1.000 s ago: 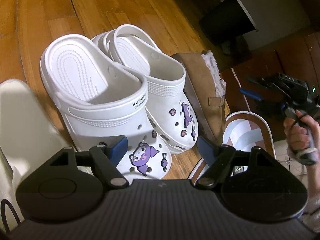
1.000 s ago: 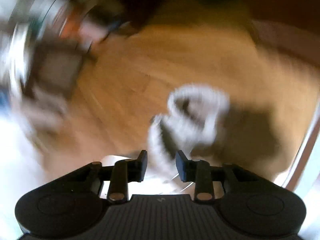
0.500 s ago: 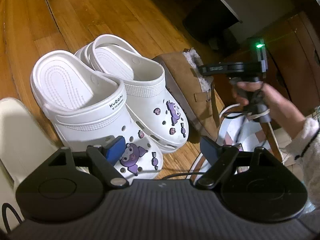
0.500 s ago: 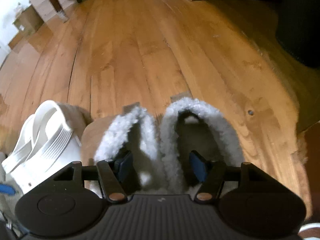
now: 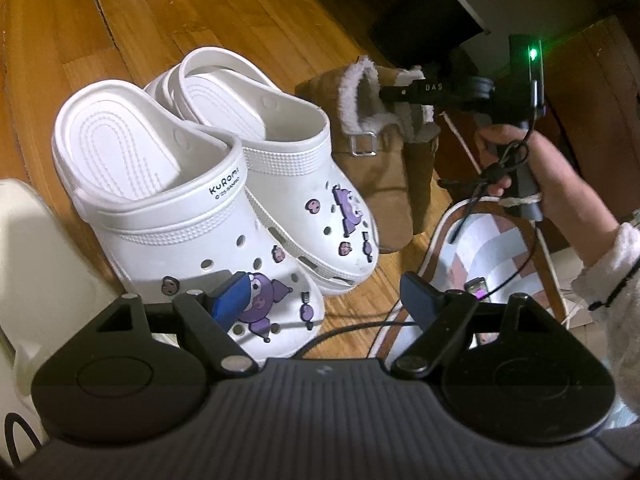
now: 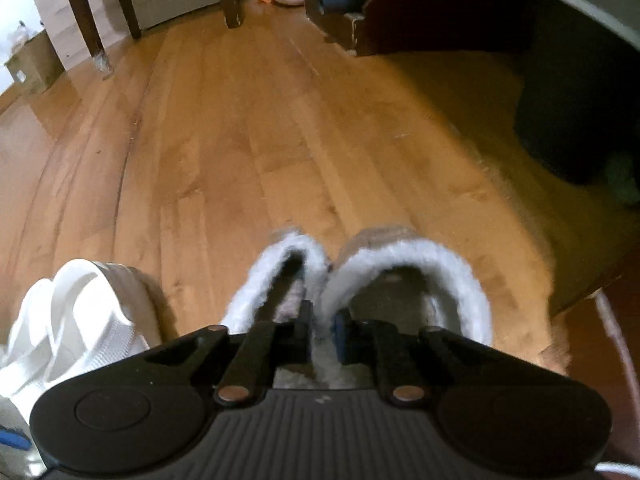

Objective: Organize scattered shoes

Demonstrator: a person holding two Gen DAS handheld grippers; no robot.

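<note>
this is a room in a home. the floor (image 6: 248, 152) is made of long wood boards. white clogs (image 5: 192, 200) with purple cartoon charms and brown fuzzy slippers (image 5: 380, 152) sit on it, next to a striped rug (image 5: 492, 248). farther back stand dark wooden furniture legs (image 6: 84, 20), a cardboard box (image 6: 32, 64) and a white wall.

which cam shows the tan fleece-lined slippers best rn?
Left wrist view: both tan slippers show from the side, with suede, buckle and fleece trim, beside the white clogs, with the right gripper reaching into them. Right wrist view shows only blurred fleece collars from above, jaws pinching the adjoining collars.
</note>
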